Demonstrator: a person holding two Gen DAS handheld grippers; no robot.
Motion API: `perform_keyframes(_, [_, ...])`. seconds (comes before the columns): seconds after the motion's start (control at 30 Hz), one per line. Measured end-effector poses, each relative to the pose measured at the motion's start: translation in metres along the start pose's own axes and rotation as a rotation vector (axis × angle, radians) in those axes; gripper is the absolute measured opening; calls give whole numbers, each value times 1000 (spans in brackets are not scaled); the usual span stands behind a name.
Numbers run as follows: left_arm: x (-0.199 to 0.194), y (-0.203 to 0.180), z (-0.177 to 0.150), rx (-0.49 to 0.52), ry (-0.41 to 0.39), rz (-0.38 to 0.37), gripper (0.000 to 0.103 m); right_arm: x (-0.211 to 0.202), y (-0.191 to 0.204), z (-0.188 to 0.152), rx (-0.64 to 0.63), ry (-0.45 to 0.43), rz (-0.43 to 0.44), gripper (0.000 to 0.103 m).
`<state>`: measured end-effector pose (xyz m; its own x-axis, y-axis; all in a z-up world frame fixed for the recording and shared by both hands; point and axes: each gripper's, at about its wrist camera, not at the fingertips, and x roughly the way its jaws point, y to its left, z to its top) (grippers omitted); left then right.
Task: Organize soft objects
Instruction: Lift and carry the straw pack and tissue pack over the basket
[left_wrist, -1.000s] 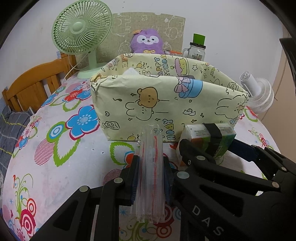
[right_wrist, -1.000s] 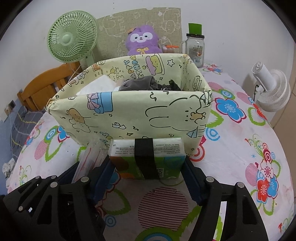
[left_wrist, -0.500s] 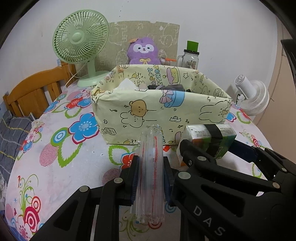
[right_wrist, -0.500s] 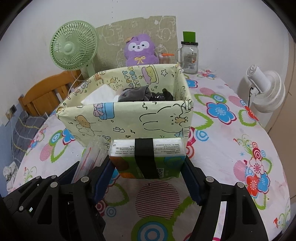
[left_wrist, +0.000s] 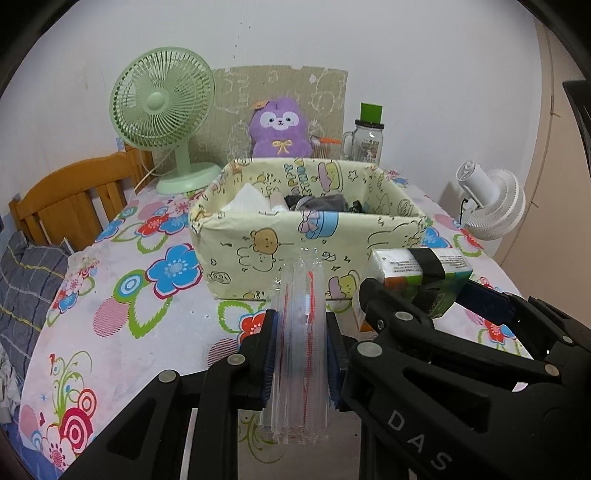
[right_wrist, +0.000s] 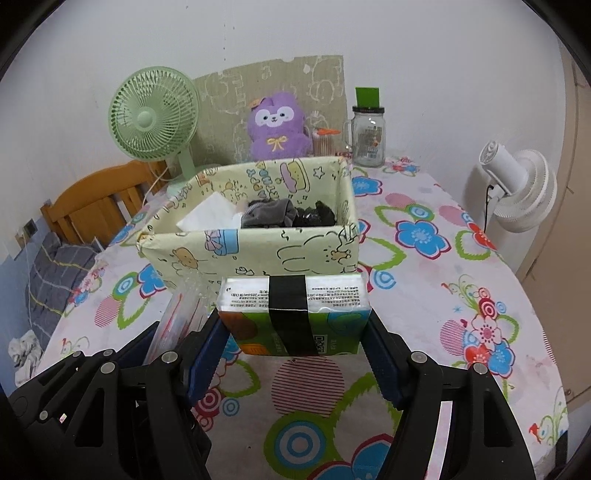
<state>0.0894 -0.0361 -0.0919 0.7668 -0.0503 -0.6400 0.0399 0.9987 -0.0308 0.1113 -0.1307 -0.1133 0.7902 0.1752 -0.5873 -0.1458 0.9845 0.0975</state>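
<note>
My left gripper (left_wrist: 301, 354) is shut on a clear plastic pack with red lines (left_wrist: 303, 332), held upright above the table. My right gripper (right_wrist: 295, 332) is shut on a green tissue pack with a black band (right_wrist: 293, 314); that tissue pack also shows in the left wrist view (left_wrist: 421, 277). Both are held in front of a pale yellow cartoon-print fabric bin (left_wrist: 306, 236), also in the right wrist view (right_wrist: 255, 243). The bin holds white tissue and grey and black cloth items (right_wrist: 280, 216). A purple plush toy (right_wrist: 277, 127) sits behind the bin.
A green desk fan (left_wrist: 162, 110) stands back left. A glass jar with a green lid (right_wrist: 367, 136) stands back right. A white fan (right_wrist: 517, 184) is beyond the table's right edge. A wooden chair (left_wrist: 74, 199) is at the left. The flowered tablecloth (right_wrist: 461, 277) covers the table.
Both grippers, with their packs, have risen and drawn back from the bin, so its inside shows more.
</note>
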Motion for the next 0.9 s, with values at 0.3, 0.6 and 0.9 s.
perform_keyframes(0.3, [-22,-4,5,6,-45,-2,22,-24,2,4,-2,-44,-1,75])
perform_keyframes(0.6, [-46,-6,12,13,-94,-1,22,-50,5,12,-5,-93,0,75])
perform_keyframes(0.9, [-63,-4,21,18,-127,1,22,-69,10,21,-11,-127,2,75])
